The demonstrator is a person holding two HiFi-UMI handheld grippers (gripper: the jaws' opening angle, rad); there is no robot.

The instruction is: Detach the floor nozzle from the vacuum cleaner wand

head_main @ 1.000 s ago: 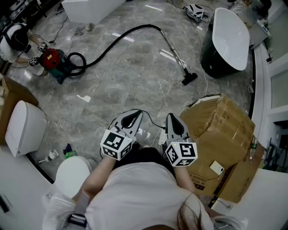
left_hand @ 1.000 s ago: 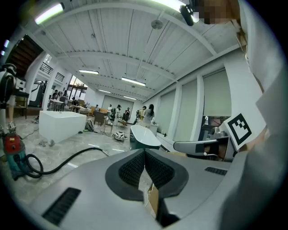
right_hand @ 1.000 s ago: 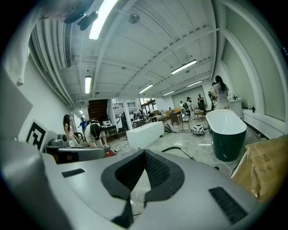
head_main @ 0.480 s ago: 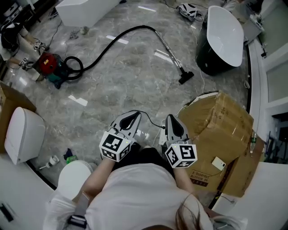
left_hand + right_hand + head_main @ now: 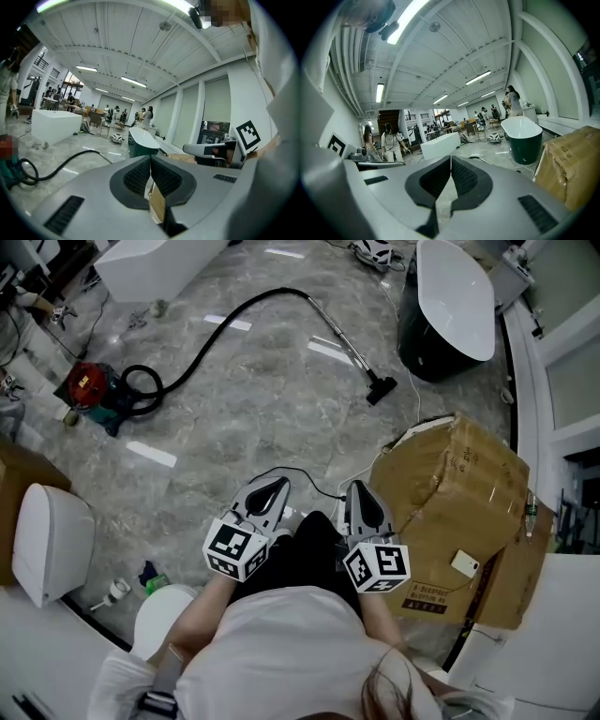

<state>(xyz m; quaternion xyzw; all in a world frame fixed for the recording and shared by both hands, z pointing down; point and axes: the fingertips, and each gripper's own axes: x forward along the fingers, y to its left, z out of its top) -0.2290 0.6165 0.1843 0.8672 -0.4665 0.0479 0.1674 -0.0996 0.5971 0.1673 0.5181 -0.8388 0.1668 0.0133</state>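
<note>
The floor nozzle (image 5: 381, 390) lies on the marble floor (image 5: 234, 437), ahead of the person and a little to the right, well apart from both tools. The wand (image 5: 342, 338) runs from it on a slant, up and to the left in the head view, to where the black hose (image 5: 202, 343) curves off towards the red vacuum cleaner (image 5: 86, 385) at far left. The nozzle is thus the wand's near end, and the joint to be parted faces the person.

The left tool (image 5: 277, 482) and the right tool (image 5: 360, 487) are held side by side close to the body, pointing roughly level. Each has its jaws together, with nothing between them.

The right tool appears the nearer to the nozzle, since the nozzle lies almost straight beyond it. A cardboard box (image 5: 450, 493) stands just beside that tool on the right, and the nozzle lies past the box's far edge. The approach probably needs a walk forward and a reach down to the floor.
</note>
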